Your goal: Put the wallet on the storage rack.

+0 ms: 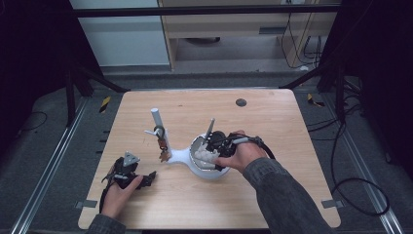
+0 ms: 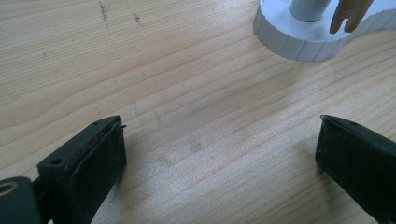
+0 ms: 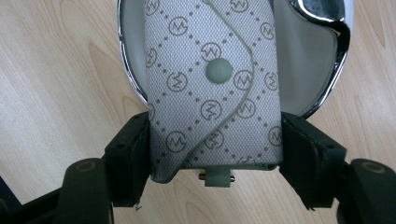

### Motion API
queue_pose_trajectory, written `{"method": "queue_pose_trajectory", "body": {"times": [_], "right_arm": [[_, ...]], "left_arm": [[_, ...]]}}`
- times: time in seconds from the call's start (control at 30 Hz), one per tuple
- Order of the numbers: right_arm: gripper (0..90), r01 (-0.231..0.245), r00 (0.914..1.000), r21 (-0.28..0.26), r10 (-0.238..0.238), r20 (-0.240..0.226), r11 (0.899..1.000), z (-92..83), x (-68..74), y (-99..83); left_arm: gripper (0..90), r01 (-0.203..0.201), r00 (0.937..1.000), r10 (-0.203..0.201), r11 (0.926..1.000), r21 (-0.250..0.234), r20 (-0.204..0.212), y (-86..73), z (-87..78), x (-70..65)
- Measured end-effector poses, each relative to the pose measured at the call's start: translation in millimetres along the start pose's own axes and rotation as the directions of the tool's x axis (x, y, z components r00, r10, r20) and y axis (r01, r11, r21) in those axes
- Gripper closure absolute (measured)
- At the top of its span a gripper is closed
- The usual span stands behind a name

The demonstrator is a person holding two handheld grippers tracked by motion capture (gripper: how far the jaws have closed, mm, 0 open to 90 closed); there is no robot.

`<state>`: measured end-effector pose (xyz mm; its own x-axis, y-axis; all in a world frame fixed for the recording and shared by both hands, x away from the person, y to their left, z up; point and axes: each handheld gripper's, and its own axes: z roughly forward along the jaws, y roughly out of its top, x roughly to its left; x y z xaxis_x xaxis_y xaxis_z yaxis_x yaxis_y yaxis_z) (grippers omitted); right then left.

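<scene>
From above, the right gripper (image 1: 214, 146) sits over a white dish (image 1: 207, 170) near the middle of the wooden table (image 1: 272, 195), but the hand and black body hide what it grips. The right gripper view settles it: the two black jaws pinch the sides of a pale grey key pouch (image 3: 212, 93) printed with a monogram pattern, its flap shut by a round snap, and the pouch lies across the dish's chrome rim (image 3: 128, 79), with its lower end toward the camera over bare wood. The high view alone shows that the dish joins a white stand with an upright post (image 1: 157, 122), from which small keys hang. The left gripper (image 1: 130, 176) rests low near the table's front left corner, well apart from the dish; its own view shows the jaws spread wide with bare wood grain between them, and the ribbed white base (image 2: 299, 39) of the stand just ahead with a brass key tip (image 2: 348, 16) above it. The table is light wood with a dark round hole near its far edge (image 1: 240, 102). Around it lie grey floor, metal rails, loose black cables and pale cabinets behind.
</scene>
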<state>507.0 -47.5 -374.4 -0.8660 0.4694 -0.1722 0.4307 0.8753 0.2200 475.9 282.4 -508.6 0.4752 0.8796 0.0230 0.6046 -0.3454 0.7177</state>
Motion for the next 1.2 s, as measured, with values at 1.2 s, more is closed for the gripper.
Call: {"method": "queue_pose_trajectory", "body": {"times": [1.2], "right_arm": [[31.0,0.003,1.0,0.027,-0.003,-0.004,1.0,10.6,0.0,11.0]], "left_arm": [[1.0,-0.002,1.0,0.002,1.0,0.0,0.002,0.3,0.4,-0.2]]}}
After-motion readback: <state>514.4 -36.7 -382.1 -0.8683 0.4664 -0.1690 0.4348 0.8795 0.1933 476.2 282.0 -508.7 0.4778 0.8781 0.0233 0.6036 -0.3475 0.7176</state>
